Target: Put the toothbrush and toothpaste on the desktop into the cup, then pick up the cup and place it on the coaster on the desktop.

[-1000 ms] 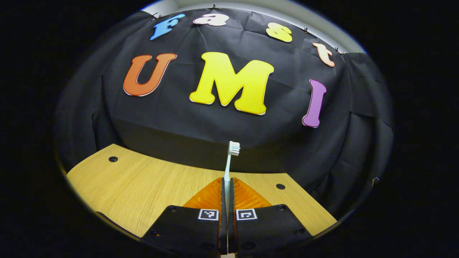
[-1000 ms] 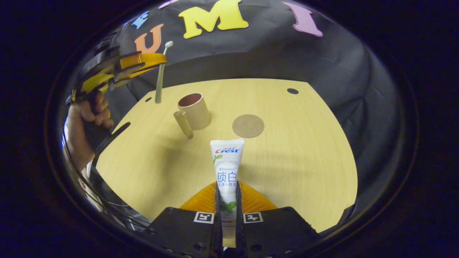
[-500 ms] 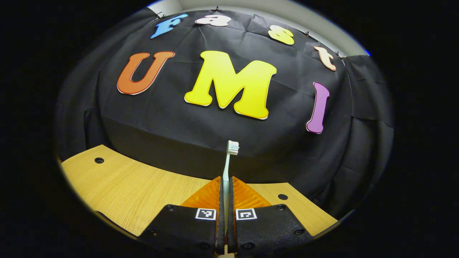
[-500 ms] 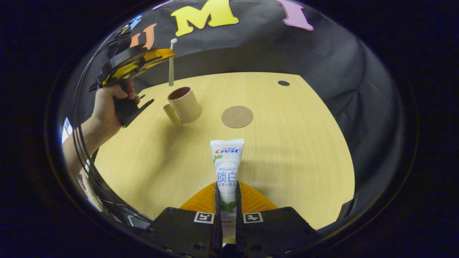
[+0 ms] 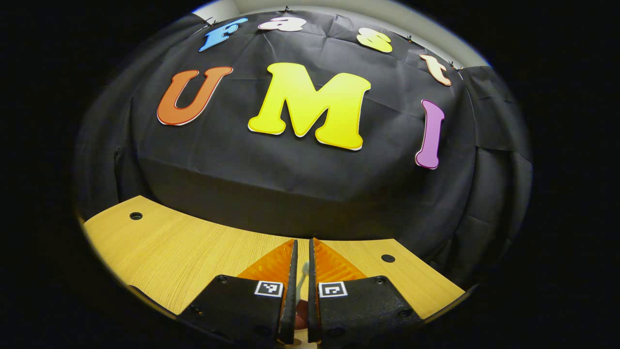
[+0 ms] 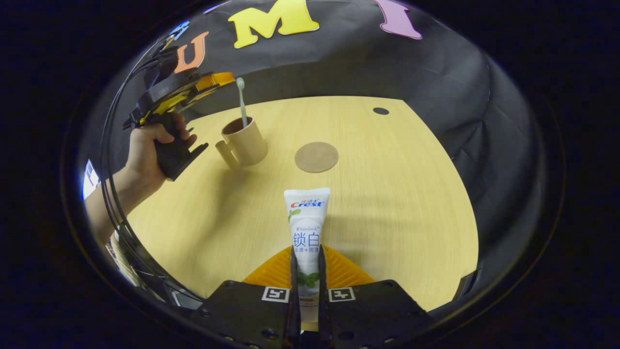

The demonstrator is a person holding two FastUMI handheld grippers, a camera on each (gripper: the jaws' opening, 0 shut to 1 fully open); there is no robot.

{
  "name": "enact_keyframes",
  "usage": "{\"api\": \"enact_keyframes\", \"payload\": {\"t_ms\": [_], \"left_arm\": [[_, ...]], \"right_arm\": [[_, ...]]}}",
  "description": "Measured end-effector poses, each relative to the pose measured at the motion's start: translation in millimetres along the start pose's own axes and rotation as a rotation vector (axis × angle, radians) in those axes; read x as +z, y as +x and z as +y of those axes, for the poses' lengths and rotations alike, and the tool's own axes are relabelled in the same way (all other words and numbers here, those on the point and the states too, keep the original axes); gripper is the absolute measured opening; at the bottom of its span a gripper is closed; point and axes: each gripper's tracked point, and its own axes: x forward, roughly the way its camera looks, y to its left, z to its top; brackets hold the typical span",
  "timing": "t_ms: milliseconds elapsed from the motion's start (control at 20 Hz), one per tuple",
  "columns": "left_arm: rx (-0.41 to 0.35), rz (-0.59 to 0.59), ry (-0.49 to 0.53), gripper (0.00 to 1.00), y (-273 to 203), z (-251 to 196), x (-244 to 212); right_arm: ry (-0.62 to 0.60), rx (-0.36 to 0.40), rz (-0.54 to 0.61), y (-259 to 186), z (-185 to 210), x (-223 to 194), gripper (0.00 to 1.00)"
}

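Ribbed plastic pads of the right gripper [image 6: 306, 254] press from both sides on the lower end of a glossy white toothpaste [image 6: 306, 228] tube, which stands up flat-ended and wide between the fingers above the near part of the desktop [image 6: 397, 194]. Its printed face looks toward the camera.

The desktop is pale wood-grain laminate with a rounded outline and small dark round holes near its far corners; black cloth hangs behind it as the wall.

Far and left on the wood stands the cup [image 6: 243, 142], a matte tan cylinder with a straight handle on its near-left side. The toothbrush [image 6: 240, 102], thin and pale, rises from its mouth, head up, leaning slightly left. Right of the cup and apart from it lies the coaster [image 6: 316, 157], a flat brown disc.

Above the cup hangs the left gripper [image 6: 228, 78], held level by a hand [image 6: 154, 145] wrapped round its grip from below, forearm running down toward the near left. In the left gripper view its fingers [image 5: 289, 286] stand slightly apart, with the toothbrush tip blurred low in the gap, touching neither.
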Motion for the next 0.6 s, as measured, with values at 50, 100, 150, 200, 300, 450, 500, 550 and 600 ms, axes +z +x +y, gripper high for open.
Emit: {"api": "enact_keyframes", "payload": {"t_ms": [50, 100, 150, 200, 300, 450, 500, 550, 600], "left_arm": [[0.001, 0.0, -0.002, 0.28, -2.1, 0.3, 0.5], [0.01, -0.003, -0.003, 0.25, -4.2, 2.3, 1.7], [0.02, -0.01, -0.004, 0.34, -6.8, 4.1, 3.7], [0.031, -0.013, 0.001, 0.49, -10.4, 5.9, 4.8], [0.05, -0.026, 0.014, 0.69, -15.4, 10.7, 10.7], [0.066, -0.04, 0.034, 0.95, -21.8, 16.6, 18.4], [0.071, -0.04, 0.043, 0.97, -26.3, 18.5, 20.3], [0.081, -0.04, 0.055, 0.98, -31.1, 21.6, 23.5], [0.085, -0.044, 0.061, 0.97, -36.3, 24.3, 26.8]], "right_arm": [[-0.002, 0.003, -0.001, -0.2, 0.6, 0.3, 0.14], [-0.005, 0.005, -0.005, -0.7, 1.0, 0.6, 0.14], [-0.007, 0.008, -0.01, -1.3, 1.7, 0.7, 0.14], [-0.01, 0.012, -0.014, -2.3, 2.3, 1.5, 0.14], [-0.016, 0.019, -0.018, -4.2, 3.4, 1.8, 0.14], [-0.024, 0.032, -0.03, -8.4, 7.6, 3.5, 0.14], [-0.028, 0.035, -0.035, -8.4, 10.0, 4.6, 0.14], [-0.033, 0.039, -0.044, -7.1, 7.2, 8.3, 0.14], [-0.035, 0.043, -0.059, -9.1, 18.9, 10.8, 0.14]]}}
